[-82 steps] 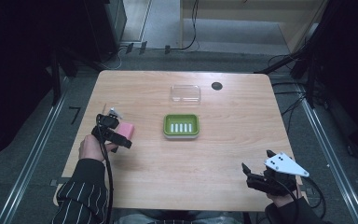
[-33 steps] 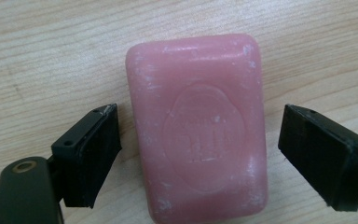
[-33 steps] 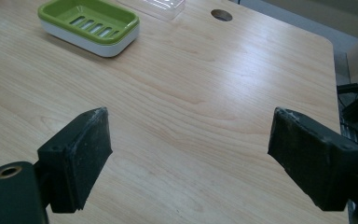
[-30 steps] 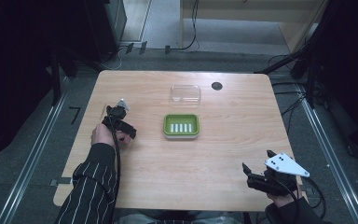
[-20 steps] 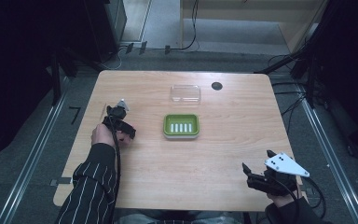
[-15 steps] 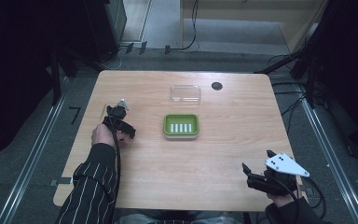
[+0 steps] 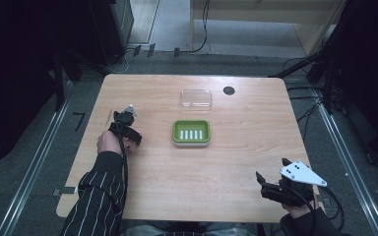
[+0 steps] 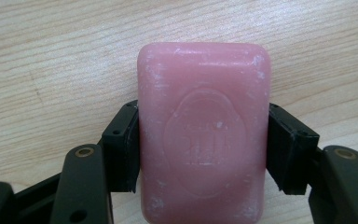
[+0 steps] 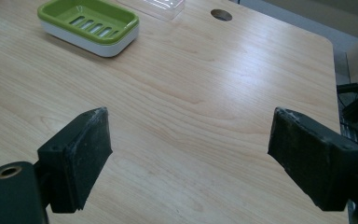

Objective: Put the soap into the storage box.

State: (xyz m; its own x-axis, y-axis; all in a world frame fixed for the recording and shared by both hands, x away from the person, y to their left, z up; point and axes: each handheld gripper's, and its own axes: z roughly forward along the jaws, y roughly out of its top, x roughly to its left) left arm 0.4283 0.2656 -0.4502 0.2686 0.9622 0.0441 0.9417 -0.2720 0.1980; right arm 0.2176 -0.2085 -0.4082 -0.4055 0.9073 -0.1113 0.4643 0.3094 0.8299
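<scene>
Left gripper view: pink soap bar (image 8: 203,135), embossed face up, lying on the wooden table (image 8: 51,56) and pinched across its width by the left gripper (image 8: 203,151), whose jaws have just been closing onto it. High view: left gripper (image 7: 123,123) located near the table's left edge, well apart from the green soap dish (image 7: 191,132) and the clear lid (image 7: 196,98). Right gripper (image 9: 189,161): jaws spread wide, nothing held, at the near right corner.

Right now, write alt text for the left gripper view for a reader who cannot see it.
A pink bar of soap lies on a light wooden table, clamped from both sides by the two black fingers of the left gripper. An oval stamp is pressed into the soap's top face.
</scene>
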